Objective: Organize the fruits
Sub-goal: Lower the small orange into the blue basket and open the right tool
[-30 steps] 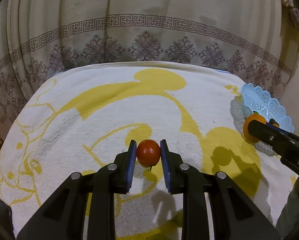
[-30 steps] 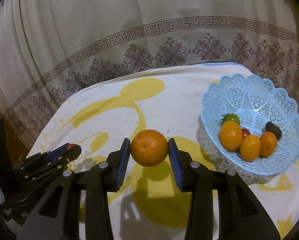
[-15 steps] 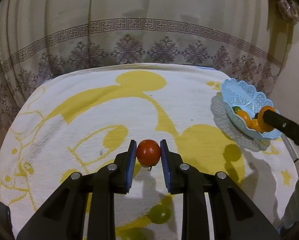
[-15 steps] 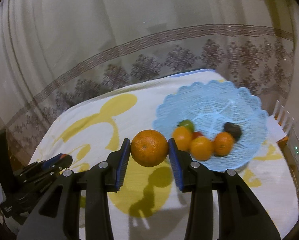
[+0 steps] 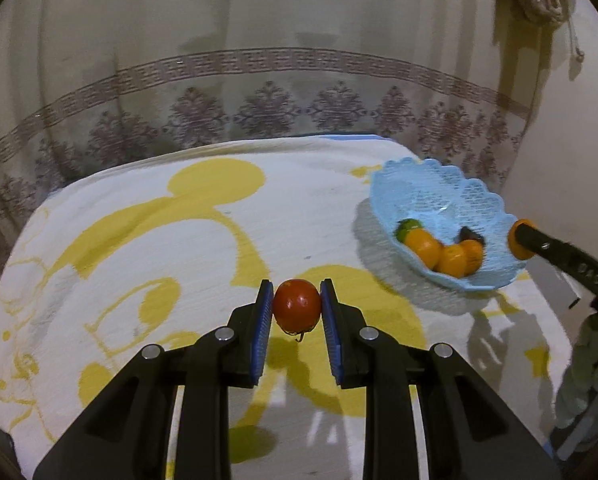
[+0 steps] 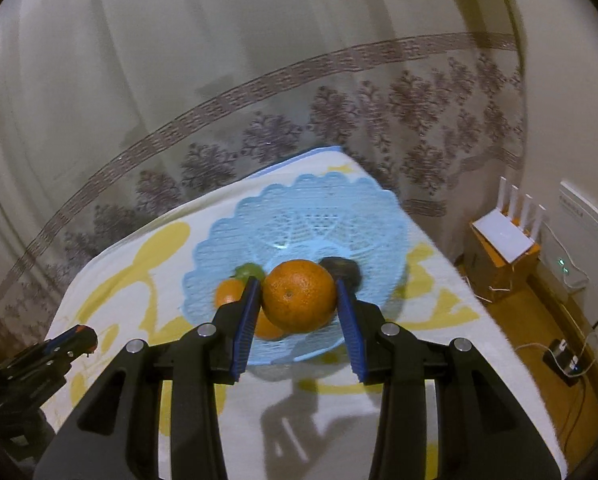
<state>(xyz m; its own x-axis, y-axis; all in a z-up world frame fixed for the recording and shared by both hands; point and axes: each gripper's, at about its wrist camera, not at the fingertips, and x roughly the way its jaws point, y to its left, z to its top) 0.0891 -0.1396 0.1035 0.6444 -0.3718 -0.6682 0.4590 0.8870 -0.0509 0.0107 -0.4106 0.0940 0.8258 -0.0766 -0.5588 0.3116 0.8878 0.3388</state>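
My left gripper (image 5: 297,307) is shut on a red tomato (image 5: 298,304) and holds it above the cloth-covered table (image 5: 179,232). My right gripper (image 6: 298,295) is shut on a large orange (image 6: 299,295) and holds it over the near side of the light-blue lace basket (image 6: 311,208). The basket (image 5: 439,196) stands at the table's right side and holds several fruits: small oranges (image 5: 423,245), a green fruit (image 5: 407,225) and a dark fruit (image 6: 345,268). The right gripper with its orange (image 5: 517,238) shows at the basket's right rim in the left wrist view.
A patterned curtain (image 5: 283,108) hangs behind the table. To the right of the table, on the floor, stand a white router on a box (image 6: 507,236) and a charger with cables (image 6: 563,360). The left gripper (image 6: 51,354) shows at the right wrist view's lower left.
My right gripper has carried the orange to the right, from over the cloth to above the basket. My left gripper has risen and turned right with the tomato, bringing the basket more into view.
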